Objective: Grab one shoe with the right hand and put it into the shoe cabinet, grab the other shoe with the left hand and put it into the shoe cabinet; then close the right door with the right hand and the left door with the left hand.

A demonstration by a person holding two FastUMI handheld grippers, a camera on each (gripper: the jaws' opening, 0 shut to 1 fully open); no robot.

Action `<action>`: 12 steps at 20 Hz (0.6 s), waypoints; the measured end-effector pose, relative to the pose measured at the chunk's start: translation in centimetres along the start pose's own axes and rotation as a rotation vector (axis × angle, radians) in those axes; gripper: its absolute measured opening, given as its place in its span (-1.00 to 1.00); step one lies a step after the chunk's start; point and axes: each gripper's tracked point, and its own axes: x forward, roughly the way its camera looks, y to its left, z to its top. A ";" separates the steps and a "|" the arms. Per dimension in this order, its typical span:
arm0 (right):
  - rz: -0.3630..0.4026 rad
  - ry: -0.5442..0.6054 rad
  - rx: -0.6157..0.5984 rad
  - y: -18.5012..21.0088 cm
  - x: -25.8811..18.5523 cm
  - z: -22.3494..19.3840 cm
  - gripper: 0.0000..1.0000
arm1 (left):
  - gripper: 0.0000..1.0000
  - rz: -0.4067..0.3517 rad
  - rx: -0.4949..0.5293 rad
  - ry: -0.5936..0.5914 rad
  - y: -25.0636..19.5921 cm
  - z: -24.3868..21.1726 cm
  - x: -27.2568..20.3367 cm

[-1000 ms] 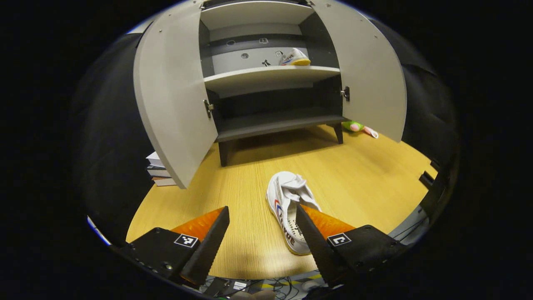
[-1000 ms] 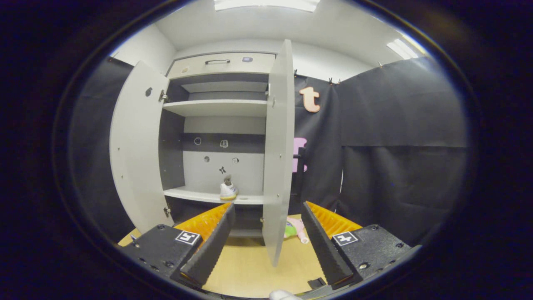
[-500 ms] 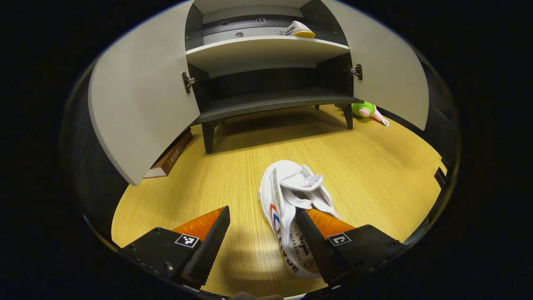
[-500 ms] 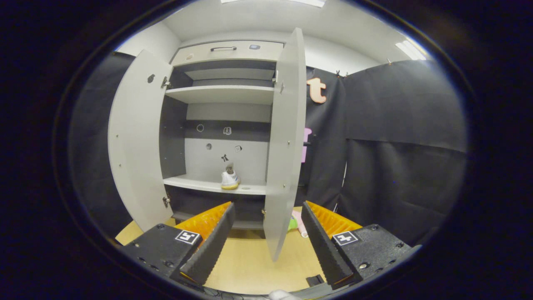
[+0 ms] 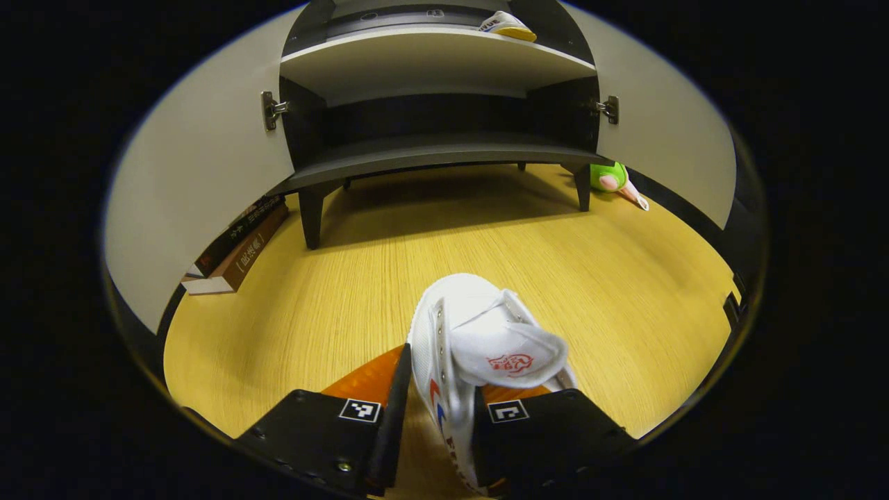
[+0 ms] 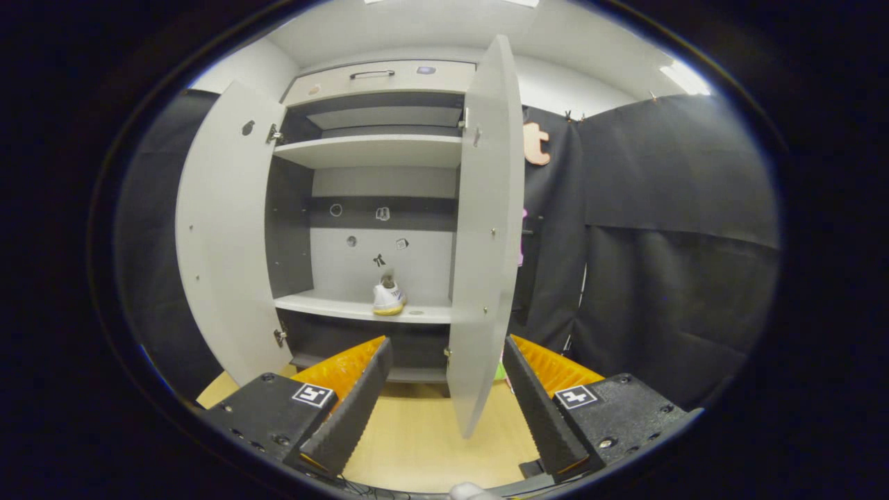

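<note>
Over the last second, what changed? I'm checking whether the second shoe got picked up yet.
The left gripper moved in on the shoe on the floor and narrowed its fingers around the shoe's side; it now looks shut on it, not yet lifted. The right gripper stayed open, facing the right door. The other shoe stayed on the shelf, both doors open.

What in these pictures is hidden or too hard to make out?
- The shoe on the floor, left gripper view: its heel end is hidden by the left gripper closing around it, so whether both fingers press it cannot be told.
- The green toy, left gripper view: partly hidden behind the cabinet leg and right door.
- The shoe on the shelf, right gripper view: too small for detail.
- The books, left gripper view: partly covered by the left door.
</note>
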 end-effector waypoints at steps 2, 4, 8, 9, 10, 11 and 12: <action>-0.001 -0.014 0.000 -0.3 0.0 0.4 1.00 | -0.72 0.008 -0.005 0.008 0.4 0.0 0.3; -0.001 -0.024 0.001 -0.7 0.0 0.7 1.00 | -0.71 0.008 -0.003 0.042 0.3 0.1 0.0; 0.008 -0.053 0.009 -1.3 0.1 1.6 1.00 | -0.71 0.019 -0.003 0.013 0.6 3.3 -2.0; 0.012 -0.061 0.014 -1.4 0.0 1.9 1.00 | -0.71 0.024 -0.003 -0.006 0.7 4.6 -2.9; 0.021 -0.075 0.018 -1.4 -0.1 2.3 1.00 | -0.72 0.030 -0.003 -0.030 0.9 6.2 -3.7; 0.027 -0.090 0.019 -1.5 -0.1 2.7 1.00 | -0.72 0.041 -0.012 -0.061 1.2 8.0 -4.7; 0.032 -0.103 0.017 -1.7 -0.2 3.0 1.00 | -0.72 0.044 -0.018 -0.094 1.4 10.1 -5.9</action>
